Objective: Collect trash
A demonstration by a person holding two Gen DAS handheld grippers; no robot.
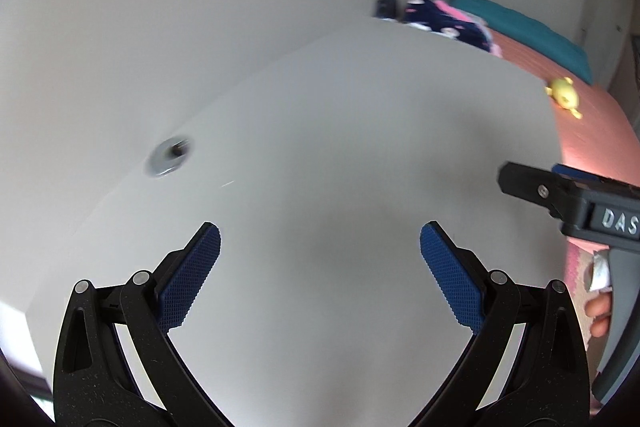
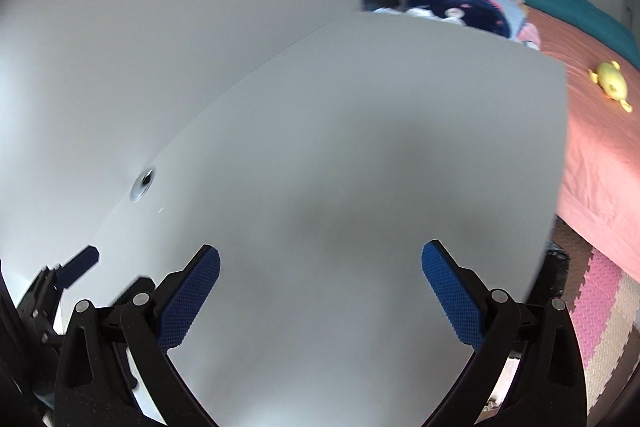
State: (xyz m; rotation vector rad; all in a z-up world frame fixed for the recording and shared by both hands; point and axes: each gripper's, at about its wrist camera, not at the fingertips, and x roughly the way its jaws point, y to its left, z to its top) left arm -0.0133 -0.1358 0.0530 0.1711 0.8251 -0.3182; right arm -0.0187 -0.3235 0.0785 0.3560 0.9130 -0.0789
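Left wrist view: left gripper, jaws wide apart and empty, over a bare white table. No trash shows; only a grommet hole at ten o'clock.

Right wrist view: right gripper, jaws likewise spread and empty; the left gripper's blue pad sits at nine o'clock. No trash in sight, so neither hand can be judged nearer.

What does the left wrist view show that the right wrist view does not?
Only the left wrist view shows the person's fingertips behind the right gripper. Only the right wrist view shows the pink and beige floor mat plainly. Both show the white table, its round hole, the pink bed, the yellow toy, and both grippers open, the left gripper holding nothing.
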